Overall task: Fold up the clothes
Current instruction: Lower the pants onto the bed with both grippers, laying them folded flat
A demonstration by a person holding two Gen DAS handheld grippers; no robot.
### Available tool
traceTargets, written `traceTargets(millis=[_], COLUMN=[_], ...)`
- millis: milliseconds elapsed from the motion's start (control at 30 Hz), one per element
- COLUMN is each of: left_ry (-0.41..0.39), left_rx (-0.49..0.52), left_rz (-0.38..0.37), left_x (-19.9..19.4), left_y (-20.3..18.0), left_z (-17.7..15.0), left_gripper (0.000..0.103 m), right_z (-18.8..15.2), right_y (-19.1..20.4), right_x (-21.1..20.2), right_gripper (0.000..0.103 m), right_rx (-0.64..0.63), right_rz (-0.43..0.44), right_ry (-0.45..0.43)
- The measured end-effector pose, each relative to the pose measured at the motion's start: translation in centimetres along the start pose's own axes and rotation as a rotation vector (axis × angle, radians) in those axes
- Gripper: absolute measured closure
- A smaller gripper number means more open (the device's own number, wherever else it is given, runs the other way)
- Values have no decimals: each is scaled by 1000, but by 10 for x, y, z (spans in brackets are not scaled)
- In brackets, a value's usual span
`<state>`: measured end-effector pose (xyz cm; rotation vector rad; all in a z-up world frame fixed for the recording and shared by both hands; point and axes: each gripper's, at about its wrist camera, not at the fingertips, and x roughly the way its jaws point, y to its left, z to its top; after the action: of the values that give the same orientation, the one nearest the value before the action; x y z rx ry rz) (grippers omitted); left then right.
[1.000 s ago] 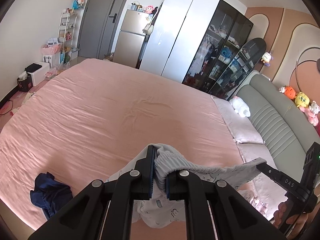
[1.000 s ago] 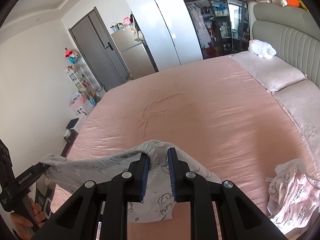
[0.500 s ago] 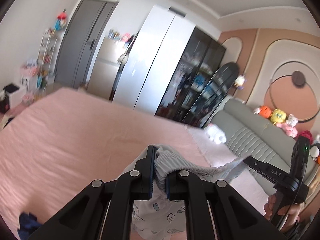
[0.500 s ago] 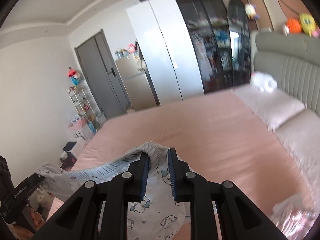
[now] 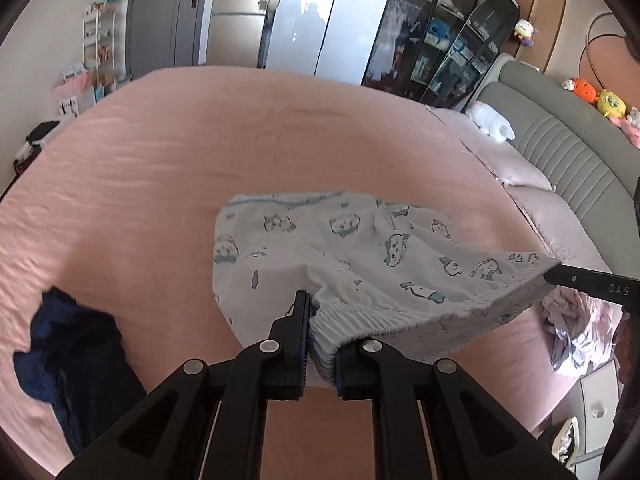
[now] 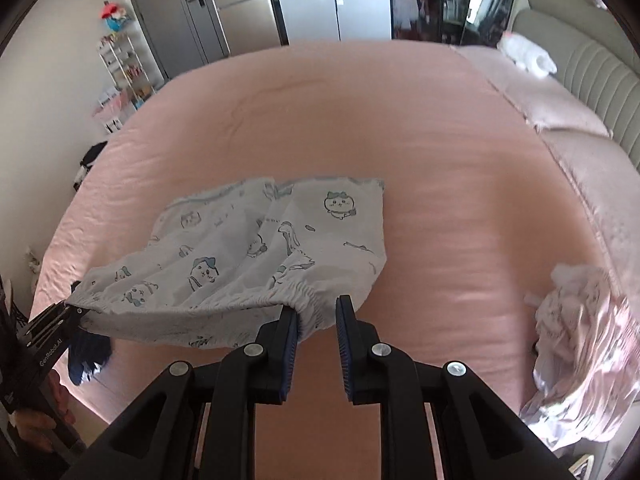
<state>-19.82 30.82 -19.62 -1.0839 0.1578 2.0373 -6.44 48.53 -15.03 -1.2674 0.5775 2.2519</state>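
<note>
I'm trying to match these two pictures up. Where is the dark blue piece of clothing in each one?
Left wrist view: the dark blue garment lies crumpled on the pink bed, at the lower left, left of the printed shorts.
Right wrist view: only a bit of it shows, at the lower left, under the shorts' held corner.
Shared landmark: the white plush toy by the grey headboard.

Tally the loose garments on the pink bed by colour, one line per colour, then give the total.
Pale blue with cartoon print: 1, the shorts held at the waistband by the left gripper and the right gripper
Navy: 1, the crumpled garment
Pale pink: 1, the crumpled garment
Total: 3
</note>
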Motion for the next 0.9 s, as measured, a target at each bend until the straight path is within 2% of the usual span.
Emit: traceTargets(millis=[133, 300, 500, 900], left_ry=[68, 98, 135, 238], left_rx=[-5, -22, -4, -21], left_rz=[7, 26, 55, 82], left_x=[7, 7, 8, 18], left_y=[-4, -5, -3, 10], left_z=[-24, -32, -50, -79], left_gripper=[93, 93, 93, 93], right_z=[-15, -34, -57, -98], right_y=[-9, -20, -13, -16], right_x=[12, 27, 45, 75], right_gripper=[86, 86, 86, 86], right_rx=[31, 67, 17, 14], right_rz=[10, 22, -27, -18], right_ry=[40, 89, 119, 243])
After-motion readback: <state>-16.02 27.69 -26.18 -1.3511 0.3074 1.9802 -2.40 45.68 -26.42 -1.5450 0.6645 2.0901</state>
